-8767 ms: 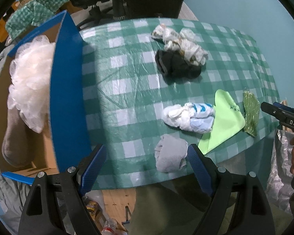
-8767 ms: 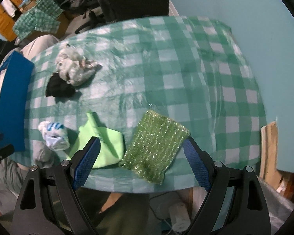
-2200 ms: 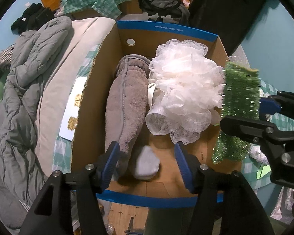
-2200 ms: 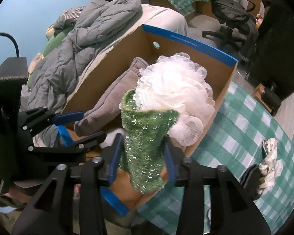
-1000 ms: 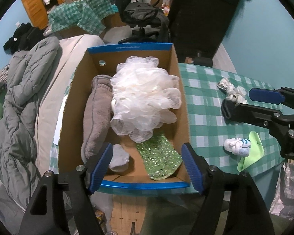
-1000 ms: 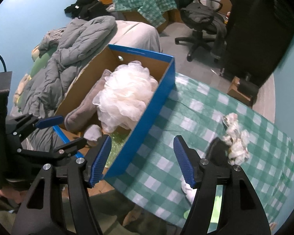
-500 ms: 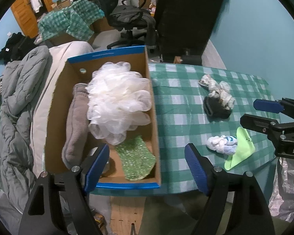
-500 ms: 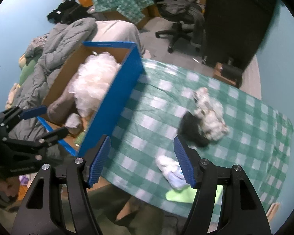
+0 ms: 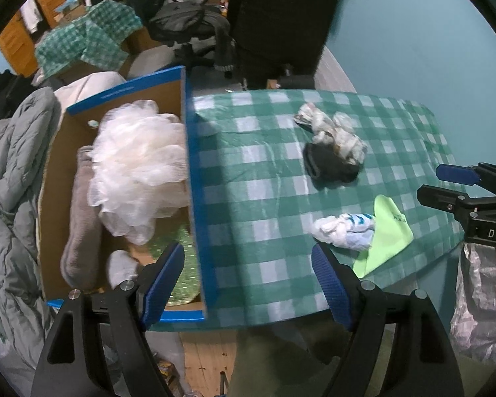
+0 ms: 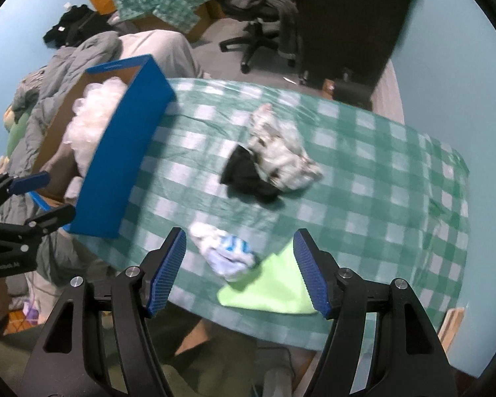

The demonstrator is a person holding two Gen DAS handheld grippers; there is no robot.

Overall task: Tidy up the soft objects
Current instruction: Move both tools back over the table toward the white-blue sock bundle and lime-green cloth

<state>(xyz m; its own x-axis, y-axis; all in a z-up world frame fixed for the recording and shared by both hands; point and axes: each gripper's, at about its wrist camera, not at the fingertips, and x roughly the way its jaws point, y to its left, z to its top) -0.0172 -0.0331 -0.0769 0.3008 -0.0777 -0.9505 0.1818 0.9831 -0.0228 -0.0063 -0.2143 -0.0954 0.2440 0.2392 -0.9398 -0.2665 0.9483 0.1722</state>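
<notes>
Grippers are both empty right now. Left gripper (image 9: 248, 278) hangs over the near edge of the bench (image 9: 248, 198), jaws wide after just opening a bit more, nothing between them; it straddles the blue wall of the box (image 9: 195, 198). Inside the box sit the white pouf (image 9: 139, 168), a grey plush (image 9: 82, 228), a small grey sock (image 9: 120, 266) and the green sparkly cloth (image 9: 178, 264), that last one right by the left finger. Right gripper (image 10: 239, 268) is spread too, holding nothing, and the white-and-blue sock ball (image 10: 226, 253) shows right between its fingers, lying on the bench below with the lime cloth (image 10: 271, 284) touching it on the right side. Further back on the bench, well apart from both grippers, a black sock (image 10: 248, 172) lies against a crumpled white cloth (image 10: 281, 152).
</notes>
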